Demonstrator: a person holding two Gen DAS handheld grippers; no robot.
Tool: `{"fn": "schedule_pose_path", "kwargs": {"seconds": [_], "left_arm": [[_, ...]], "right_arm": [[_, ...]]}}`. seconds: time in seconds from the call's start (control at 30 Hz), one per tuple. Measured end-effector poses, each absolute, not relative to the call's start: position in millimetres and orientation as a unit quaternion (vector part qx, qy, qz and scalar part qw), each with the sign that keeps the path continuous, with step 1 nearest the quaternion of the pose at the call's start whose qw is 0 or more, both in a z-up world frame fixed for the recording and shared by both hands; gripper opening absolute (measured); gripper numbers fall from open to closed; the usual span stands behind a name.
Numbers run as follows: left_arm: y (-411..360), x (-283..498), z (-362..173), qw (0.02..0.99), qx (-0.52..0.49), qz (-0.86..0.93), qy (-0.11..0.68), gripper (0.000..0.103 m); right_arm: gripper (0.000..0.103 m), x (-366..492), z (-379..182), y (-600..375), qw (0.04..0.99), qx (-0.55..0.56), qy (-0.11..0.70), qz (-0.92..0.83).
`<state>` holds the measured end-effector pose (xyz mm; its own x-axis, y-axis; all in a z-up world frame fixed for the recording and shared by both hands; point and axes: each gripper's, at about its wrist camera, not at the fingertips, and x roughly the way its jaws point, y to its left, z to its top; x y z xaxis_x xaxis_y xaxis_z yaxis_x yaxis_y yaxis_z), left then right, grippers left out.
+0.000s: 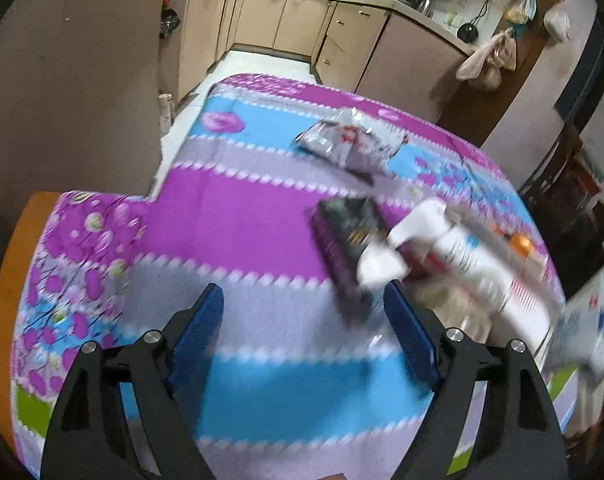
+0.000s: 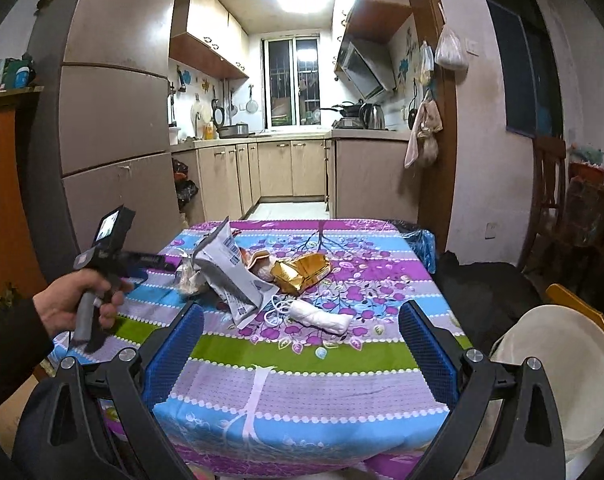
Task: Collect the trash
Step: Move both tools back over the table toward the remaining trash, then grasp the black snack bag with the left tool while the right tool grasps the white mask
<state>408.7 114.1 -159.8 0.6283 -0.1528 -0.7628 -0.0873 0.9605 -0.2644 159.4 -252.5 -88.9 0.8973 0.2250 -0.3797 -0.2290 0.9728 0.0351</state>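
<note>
While both grippers (image 1: 304,312) (image 2: 300,328) gape empty, white rolled wad (image 2: 321,317) lying crosswise on floral tablecloth (image 2: 302,384), left-to-right.

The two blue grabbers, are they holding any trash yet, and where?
No. The left gripper and right gripper are both open and empty; the trash lies on the tablecloth.

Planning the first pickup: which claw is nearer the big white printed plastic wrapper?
Left. The left claw hovers open right beside the white printed plastic wrapper; the right claw sits back at the table's near edge.
</note>
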Motion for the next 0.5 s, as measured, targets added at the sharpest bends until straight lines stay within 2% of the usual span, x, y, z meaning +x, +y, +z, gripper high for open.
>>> {"fn": "schedule_pose_path", "kwargs": {"seconds": [0.33, 0.37, 0.43, 0.5], "left_arm": [[95.4, 453.6, -164.3, 0.891, -0.07, 0.021, 0.449, 0.077], [96.3, 453.8, -163.2, 0.892, -0.071, 0.015, 0.446, 0.071], [99.7, 448.1, -158.8, 0.893, -0.081, -0.004, 0.443, 0.035], [99.8, 439.9, -156.3, 0.897, -0.065, -0.006, 0.438, 0.019]], "right_arm": [[0.097, 180.2, -98.1, -253.1, 0.971, 0.002, 0.209, 0.113], [0.097, 182.1, -99.0, -252.6, 0.971, 0.004, 0.21, 0.115], [0.097, 184.2, -99.4, -250.5, 0.97, 0.005, 0.21, 0.12], [0.097, 184.6, -99.6, -247.5, 0.97, 0.002, 0.21, 0.126]]}}
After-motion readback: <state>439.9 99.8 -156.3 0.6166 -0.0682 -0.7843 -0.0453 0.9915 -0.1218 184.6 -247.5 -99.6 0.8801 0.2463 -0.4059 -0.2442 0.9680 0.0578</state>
